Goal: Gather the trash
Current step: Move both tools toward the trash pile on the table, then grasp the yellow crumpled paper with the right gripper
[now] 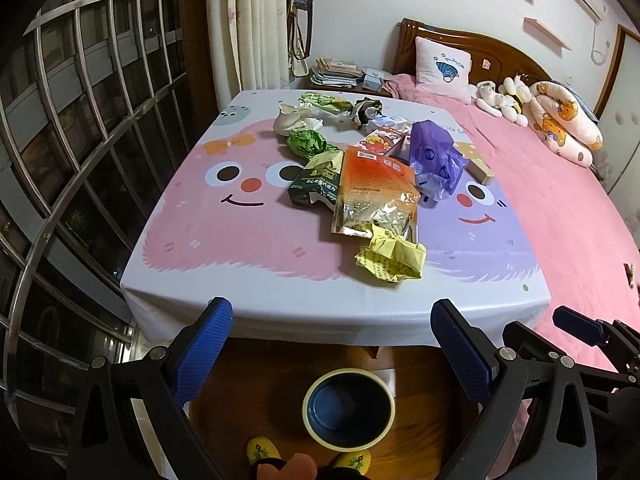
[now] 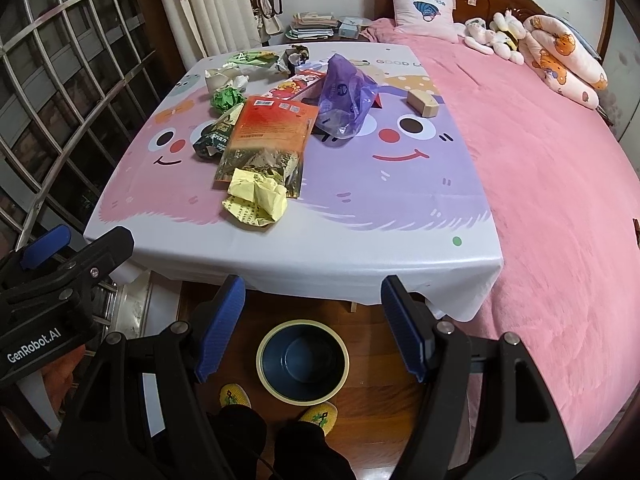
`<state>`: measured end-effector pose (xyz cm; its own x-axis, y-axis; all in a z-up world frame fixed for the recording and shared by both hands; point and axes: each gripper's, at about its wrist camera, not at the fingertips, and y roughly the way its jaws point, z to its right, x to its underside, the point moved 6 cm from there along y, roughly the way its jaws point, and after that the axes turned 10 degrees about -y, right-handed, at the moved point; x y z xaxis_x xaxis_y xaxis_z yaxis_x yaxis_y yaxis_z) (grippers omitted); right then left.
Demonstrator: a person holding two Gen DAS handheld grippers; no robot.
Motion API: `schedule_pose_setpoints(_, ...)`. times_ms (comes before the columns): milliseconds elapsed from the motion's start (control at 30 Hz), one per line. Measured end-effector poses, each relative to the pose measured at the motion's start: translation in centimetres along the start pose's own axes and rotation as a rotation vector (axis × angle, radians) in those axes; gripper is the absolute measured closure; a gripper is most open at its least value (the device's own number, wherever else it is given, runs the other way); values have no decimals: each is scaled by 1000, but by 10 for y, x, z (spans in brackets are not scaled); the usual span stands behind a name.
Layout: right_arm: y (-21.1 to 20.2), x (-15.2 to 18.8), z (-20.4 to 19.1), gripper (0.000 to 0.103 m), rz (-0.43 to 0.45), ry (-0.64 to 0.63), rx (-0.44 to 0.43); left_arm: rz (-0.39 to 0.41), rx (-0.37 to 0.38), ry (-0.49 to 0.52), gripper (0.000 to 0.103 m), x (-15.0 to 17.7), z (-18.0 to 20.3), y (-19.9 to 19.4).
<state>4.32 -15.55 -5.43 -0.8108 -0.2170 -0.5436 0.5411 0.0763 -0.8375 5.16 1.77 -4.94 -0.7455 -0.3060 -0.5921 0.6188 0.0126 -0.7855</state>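
Observation:
A pile of trash lies on the cartoon-print tablecloth (image 1: 224, 240): a crumpled yellow paper (image 1: 390, 258) nearest me, an orange snack bag (image 1: 376, 196), a dark green packet (image 1: 316, 184), a green crumpled wrapper (image 1: 308, 142), a purple plastic bag (image 1: 434, 160). A dark blue bin (image 1: 347, 408) with a cream rim stands on the floor below the table's near edge. My left gripper (image 1: 332, 344) is open and empty above the bin. My right gripper (image 2: 312, 328) is open and empty, also above the bin (image 2: 302, 360). The yellow paper (image 2: 256, 200) and orange bag (image 2: 268, 128) show in the right wrist view too.
A pink bed (image 2: 552, 184) with pillows and plush toys runs along the table's right side. A barred window (image 1: 80, 140) is at the left. My slippered feet (image 2: 236, 396) stand by the bin. A small wooden block (image 2: 422, 103) lies on the cloth (image 2: 400, 200).

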Motion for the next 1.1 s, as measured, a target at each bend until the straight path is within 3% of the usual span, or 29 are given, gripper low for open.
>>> schedule_pose_setpoints(333,1,-7,-2,34,8,-17,-23,10,-32,-16,2,0,-1,0)
schedule_pose_setpoints(633,8,-25,0,34,20,-13,-56,46,-13,-32,2,-10,-7,-7)
schedule_pose_setpoints(933,39,-52,-17,34,-4,-30,-96,72,-21,8,2,-42,-23,7)
schedule_pose_setpoints(1100,71,-70,-29,34,-26,-41,-94,26,-11,90,2,-63,-31,31)
